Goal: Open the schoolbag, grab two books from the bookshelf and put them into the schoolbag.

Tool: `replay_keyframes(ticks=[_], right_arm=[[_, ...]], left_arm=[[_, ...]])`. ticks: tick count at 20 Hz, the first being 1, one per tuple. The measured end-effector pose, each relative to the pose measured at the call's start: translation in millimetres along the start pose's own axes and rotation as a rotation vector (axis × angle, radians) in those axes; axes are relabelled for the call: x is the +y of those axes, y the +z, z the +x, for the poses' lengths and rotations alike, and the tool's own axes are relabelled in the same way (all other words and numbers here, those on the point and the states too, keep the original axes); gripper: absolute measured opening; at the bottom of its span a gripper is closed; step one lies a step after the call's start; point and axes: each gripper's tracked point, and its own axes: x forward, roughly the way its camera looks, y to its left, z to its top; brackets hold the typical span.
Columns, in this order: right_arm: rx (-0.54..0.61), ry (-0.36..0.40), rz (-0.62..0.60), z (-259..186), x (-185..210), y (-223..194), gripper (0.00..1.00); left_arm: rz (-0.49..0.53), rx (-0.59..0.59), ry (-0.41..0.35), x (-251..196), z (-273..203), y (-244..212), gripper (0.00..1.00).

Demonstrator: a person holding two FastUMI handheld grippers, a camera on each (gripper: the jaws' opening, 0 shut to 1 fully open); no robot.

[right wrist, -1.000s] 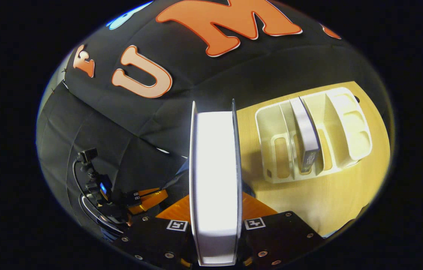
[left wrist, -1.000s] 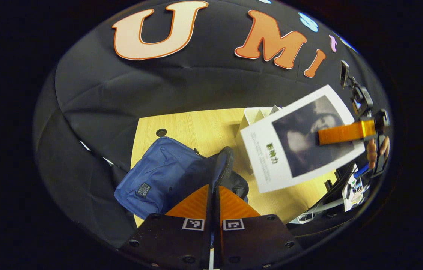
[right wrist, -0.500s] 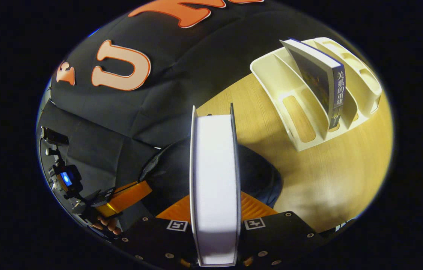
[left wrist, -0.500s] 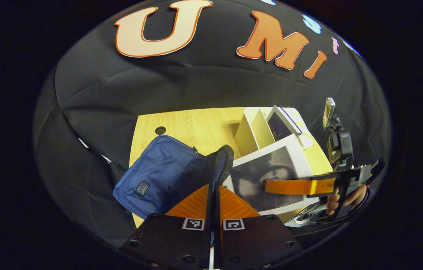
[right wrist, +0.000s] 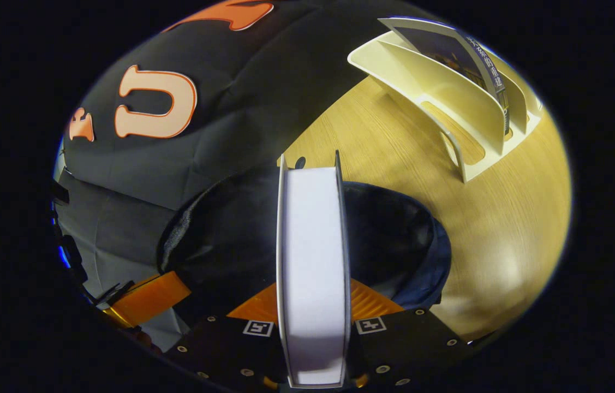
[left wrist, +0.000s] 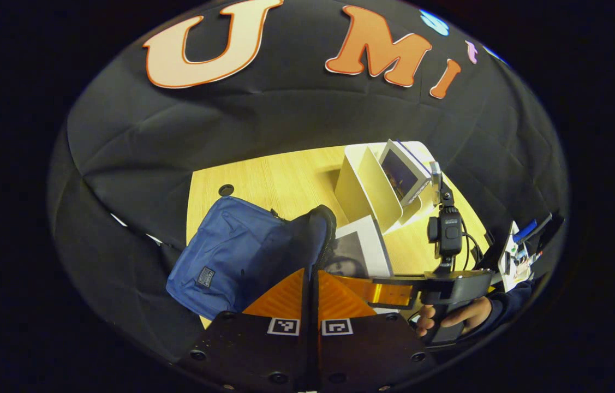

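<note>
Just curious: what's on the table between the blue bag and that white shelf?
In the right gripper view, bare wooden table lies between the schoolbag and the bookshelf; nothing stands there.

Wooden table w/ cable hole; black cloth wall.

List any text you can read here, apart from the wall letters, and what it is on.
Nothing reads clearly.
On the spine of the book in the bookshelf: printed characters, too small to read.
On the patch of the schoolbag: too small to read.
On the square markers: coded patterns, no words.
</note>
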Motion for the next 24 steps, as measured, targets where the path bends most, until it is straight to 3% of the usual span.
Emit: replay_keyframes(ticks=[16, 24], right_arm=[[-0.001, 0.084, 0.093, 95, 10, -24, 0.4], [-0.03, 0.076, 0.13, 127, 14, -29, 0.4]], left_arm=[[0.051, 0.026, -0.025, -14, -4, 1, 0.01], [0.077, 0.036, -0.007, -22, -2, -8, 0.0]])
